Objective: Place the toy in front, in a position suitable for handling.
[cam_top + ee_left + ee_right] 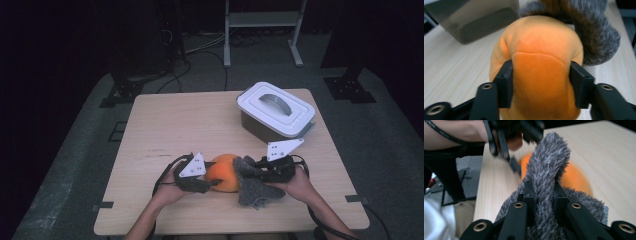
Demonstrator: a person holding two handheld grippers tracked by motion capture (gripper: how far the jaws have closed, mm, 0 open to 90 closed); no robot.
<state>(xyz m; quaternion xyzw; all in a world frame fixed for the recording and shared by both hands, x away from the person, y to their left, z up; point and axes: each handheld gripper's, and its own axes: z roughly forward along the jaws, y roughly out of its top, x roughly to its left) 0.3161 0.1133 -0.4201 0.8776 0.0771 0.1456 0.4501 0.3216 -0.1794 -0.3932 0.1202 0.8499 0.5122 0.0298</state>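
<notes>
An orange plush ball (pixel 223 172) lies on the near middle of the wooden table (pixel 175 125). My left gripper (pixel 212 175) comes at it from the left. In the left gripper view both pads press into the sides of the orange plush ball (pixel 541 62), so the left gripper (pixel 541 82) is shut on it. A grey furry cloth (pixel 255 192) rests against the ball's right side. My right gripper (pixel 252 167) is shut on a raised fold of the grey furry cloth (pixel 549 157), pinched between the jaws of the right gripper (pixel 543 195). The orange plush ball (pixel 574 178) sits just behind that fold.
A grey box with a white handled lid (pixel 276 110) stands at the table's back right, and its grey wall (pixel 474 20) appears beyond the ball. Bare tabletop stretches to the left and back. The table's front edge is close to both hands.
</notes>
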